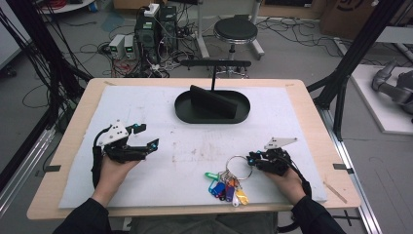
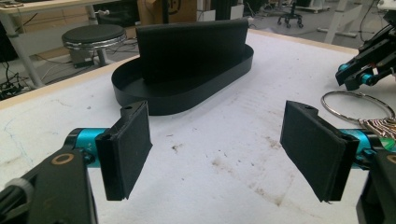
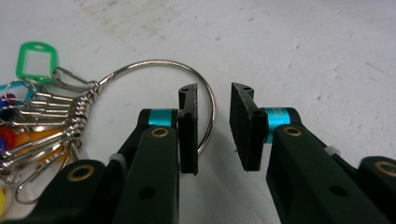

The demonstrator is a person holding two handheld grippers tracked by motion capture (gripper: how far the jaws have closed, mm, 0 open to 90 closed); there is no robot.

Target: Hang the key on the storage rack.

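Observation:
A large steel key ring (image 1: 238, 158) lies on the white mat near the front right, with a bunch of coloured key tags (image 1: 225, 188) clipped to it. My right gripper (image 1: 251, 158) is low over the ring's right side. In the right gripper view the ring's wire (image 3: 140, 66) curves up between the two pads; my right gripper (image 3: 214, 126) still has a gap and neither pad presses on the wire. A green tag (image 3: 36, 58) lies at the left. My left gripper (image 1: 147, 136) rests at the left, open wide and empty (image 2: 217, 149).
A black oval tray (image 1: 182, 113) with an upright black slab (image 1: 212, 101) in it sits at the back centre of the mat. The wooden table edge (image 1: 311, 112) runs around the mat. A stool (image 1: 235, 30) and computer boxes (image 1: 146, 34) stand on the floor beyond.

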